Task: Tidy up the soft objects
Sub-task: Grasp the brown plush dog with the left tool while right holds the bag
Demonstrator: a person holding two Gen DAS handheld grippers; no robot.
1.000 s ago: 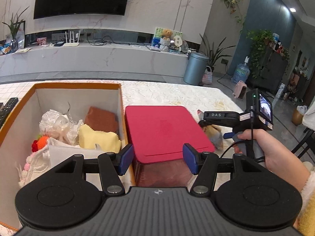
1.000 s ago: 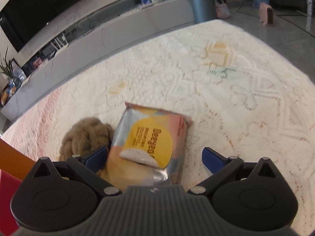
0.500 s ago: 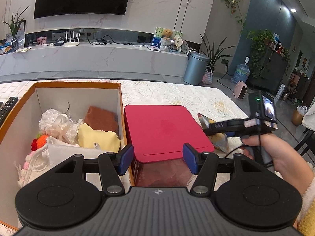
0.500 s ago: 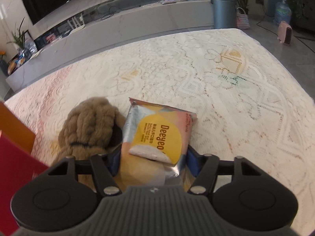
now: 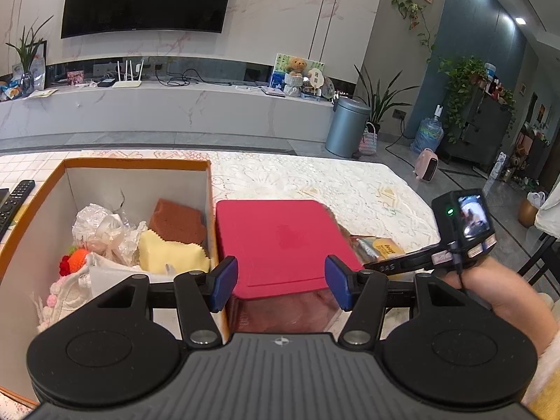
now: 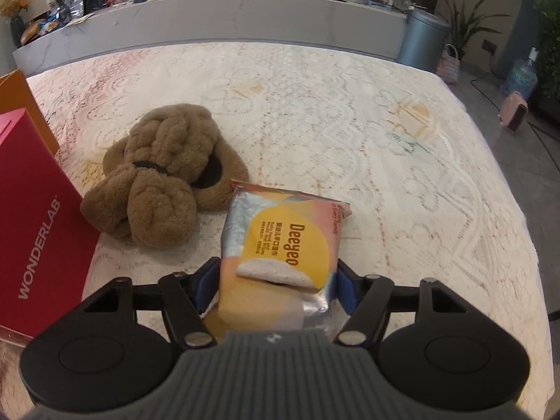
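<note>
Right gripper (image 6: 276, 285): blue pads sit against both sides of the soft foil wet-wipes pack with the yellow "Deeyeo" label (image 6: 285, 241), pinching its near end; jaws are easing open slightly with the pack still between them. The pack's far end lies on or just above the cream lace tablecloth (image 6: 350, 133); can't tell which. Brown plush toy with a black band (image 6: 164, 178) lies on the cloth just left of the pack, its edge near the pack's far corner. Red "WONDERLAB" box (image 6: 38, 231) stands further left.

Left gripper (image 5: 280, 281): jaws spread, nothing between them, over the near edge of the red box. Orange-rimmed white cardboard box (image 5: 136, 165) beside it holds a brown sponge (image 5: 176, 220), yellow cloth (image 5: 168, 255), crumpled clear plastic (image 5: 101, 227).
</note>
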